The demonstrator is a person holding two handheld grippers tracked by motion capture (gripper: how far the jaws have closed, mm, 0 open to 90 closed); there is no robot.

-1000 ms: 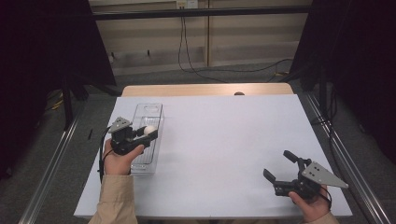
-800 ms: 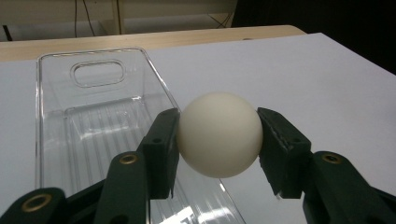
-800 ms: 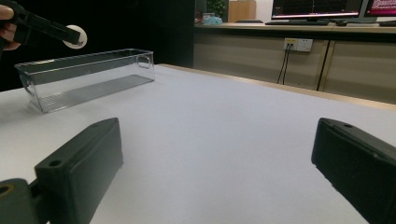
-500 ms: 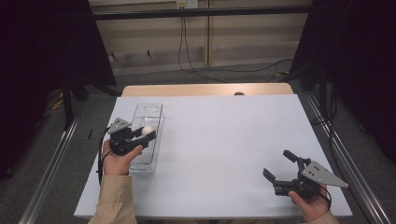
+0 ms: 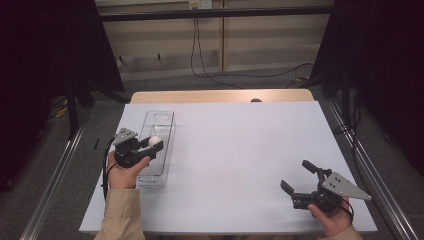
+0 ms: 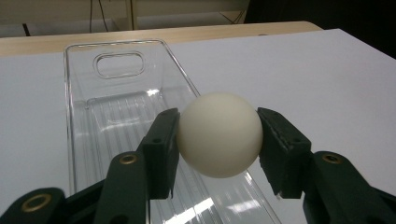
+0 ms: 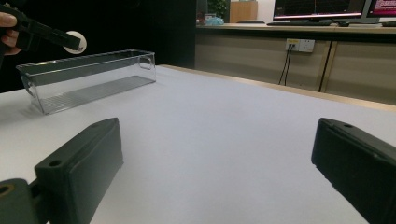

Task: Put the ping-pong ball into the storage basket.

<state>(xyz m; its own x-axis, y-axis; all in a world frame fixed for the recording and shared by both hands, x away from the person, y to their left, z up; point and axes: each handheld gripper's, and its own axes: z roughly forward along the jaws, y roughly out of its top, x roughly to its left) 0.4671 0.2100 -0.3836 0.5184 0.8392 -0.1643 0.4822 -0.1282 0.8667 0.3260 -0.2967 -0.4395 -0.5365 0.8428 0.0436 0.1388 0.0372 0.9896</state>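
Matte white table [image 5: 235, 150] carries a long, clear plastic bin [image 5: 161, 117] with ribbed floor and slotted end handle. Above the bin, left gripper [image 5: 150, 145] clamps a smooth, off-white ball [image 6: 219, 134] between black pads. Well right of the bin, right gripper [image 5: 299, 176] rests released, jaws wide apart.

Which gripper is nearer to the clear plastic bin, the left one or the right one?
The left. The left gripper holds a white ball just above the clear plastic bin. The right gripper is far across the table, open, near its front right corner.
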